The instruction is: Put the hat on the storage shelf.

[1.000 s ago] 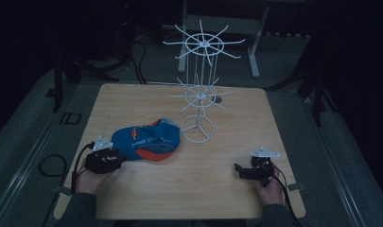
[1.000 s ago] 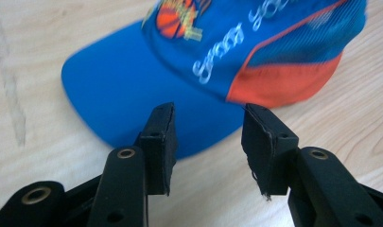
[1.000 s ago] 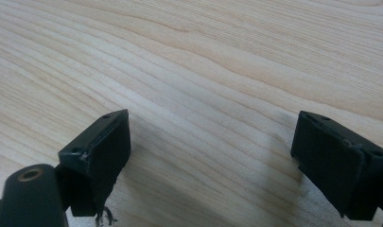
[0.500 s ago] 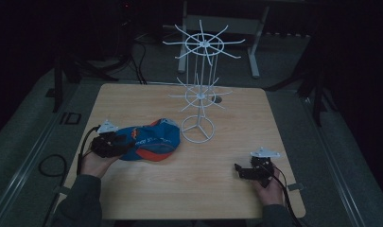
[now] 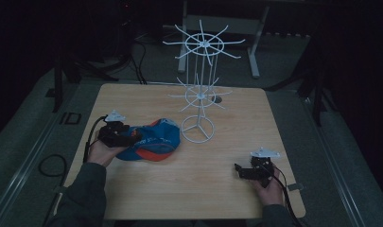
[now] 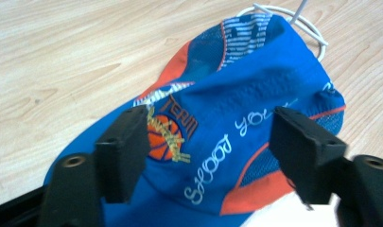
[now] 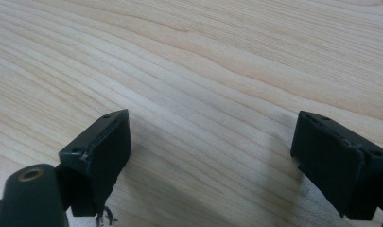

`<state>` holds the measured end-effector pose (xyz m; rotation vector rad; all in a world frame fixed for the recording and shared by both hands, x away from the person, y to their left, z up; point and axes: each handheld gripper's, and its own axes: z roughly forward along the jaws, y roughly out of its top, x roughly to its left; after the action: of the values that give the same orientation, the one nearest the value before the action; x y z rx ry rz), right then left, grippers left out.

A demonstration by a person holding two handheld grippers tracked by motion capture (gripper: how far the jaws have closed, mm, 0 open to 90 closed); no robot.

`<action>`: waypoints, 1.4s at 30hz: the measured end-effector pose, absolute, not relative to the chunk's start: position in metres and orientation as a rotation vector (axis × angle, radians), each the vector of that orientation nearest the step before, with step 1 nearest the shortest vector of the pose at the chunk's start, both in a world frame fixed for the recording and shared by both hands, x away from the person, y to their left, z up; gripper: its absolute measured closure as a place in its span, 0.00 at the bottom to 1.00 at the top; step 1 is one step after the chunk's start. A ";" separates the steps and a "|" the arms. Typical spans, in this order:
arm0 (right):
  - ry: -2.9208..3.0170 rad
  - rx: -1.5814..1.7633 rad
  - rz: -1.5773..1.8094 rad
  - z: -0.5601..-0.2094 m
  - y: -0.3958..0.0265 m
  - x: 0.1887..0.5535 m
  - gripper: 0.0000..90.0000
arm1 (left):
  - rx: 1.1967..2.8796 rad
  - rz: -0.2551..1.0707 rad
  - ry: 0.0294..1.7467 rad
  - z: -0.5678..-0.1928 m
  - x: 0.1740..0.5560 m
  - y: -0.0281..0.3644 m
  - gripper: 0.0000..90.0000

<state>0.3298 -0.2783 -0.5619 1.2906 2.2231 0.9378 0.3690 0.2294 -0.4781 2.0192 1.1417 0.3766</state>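
Note:
A blue and orange cap (image 5: 153, 140) with a basketball badge and white script lies on the wooden table (image 5: 217, 189), left of centre. My left gripper (image 5: 132, 137) hangs open right over its left part; in the left gripper view the cap (image 6: 236, 118) spreads between and beyond the two jaws (image 6: 210, 146). A white wire rack (image 5: 201, 85) with radiating arms stands just right of the cap; its ring base (image 6: 293, 19) touches the cap's far end. My right gripper (image 5: 240, 171) rests open near the table's front right, above bare wood (image 7: 208, 137).
Dark floor, cables (image 5: 49, 163) and table legs (image 5: 254, 52) surround the table. Bare wood lies between the cap and my right gripper.
My left gripper has moved forward and right from the table's front left, onto the left part of the cap. The right gripper has stayed put.

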 end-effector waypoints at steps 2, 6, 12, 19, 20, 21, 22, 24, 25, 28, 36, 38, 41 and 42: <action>2.223 1.291 0.938 -0.562 -0.278 0.330 0.14 | 2.040 0.362 1.124 -0.478 0.374 0.228 0.27; 2.223 1.291 0.938 -0.562 -0.278 0.330 0.14 | 2.080 0.347 1.115 -0.480 0.385 0.224 0.23; 2.223 1.291 0.938 -0.562 -0.278 0.330 0.14 | 2.144 0.298 1.076 -0.485 0.399 0.218 0.24; 2.223 1.291 0.938 -0.562 -0.278 0.330 0.14 | 2.206 0.299 1.085 -0.495 0.410 0.214 0.34; 2.223 1.291 0.938 -0.562 -0.278 0.330 0.14 | 2.220 0.298 1.086 -0.497 0.410 0.213 0.35; 2.223 1.291 0.938 -0.562 -0.278 0.330 0.14 | 2.231 0.295 1.082 -0.499 0.410 0.213 0.35; 2.223 1.291 0.938 -0.562 -0.278 0.330 0.14 | 2.250 0.303 1.074 -0.500 0.410 0.212 0.36; 2.223 1.291 0.938 -0.562 -0.278 0.330 0.14 | 2.272 0.313 1.059 -0.501 0.409 0.210 0.37; 2.223 1.290 0.938 -0.562 -0.278 0.330 0.14 | 2.288 0.315 1.046 -0.501 0.408 0.208 0.38; 2.223 1.291 0.938 -0.562 -0.278 0.330 0.14 | 2.310 0.333 1.035 -0.502 0.407 0.207 0.45; 2.224 1.289 0.938 -0.562 -0.278 0.330 0.14 | 2.405 0.445 1.002 -0.509 0.400 0.198 0.79; 2.223 1.289 0.938 -0.562 -0.278 0.330 0.14 | 2.415 0.452 1.001 -0.509 0.400 0.198 0.88; 2.224 1.290 0.938 -0.562 -0.278 0.330 0.14 | 2.401 0.443 1.007 -0.506 0.398 0.199 0.97; 2.224 1.290 0.938 -0.562 -0.278 0.330 0.14 | 2.395 0.432 1.007 -0.506 0.398 0.200 0.98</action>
<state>0.3297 -0.2783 -0.5619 1.2902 2.2236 0.9378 0.3978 0.1995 -0.5056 2.3950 1.0070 0.4325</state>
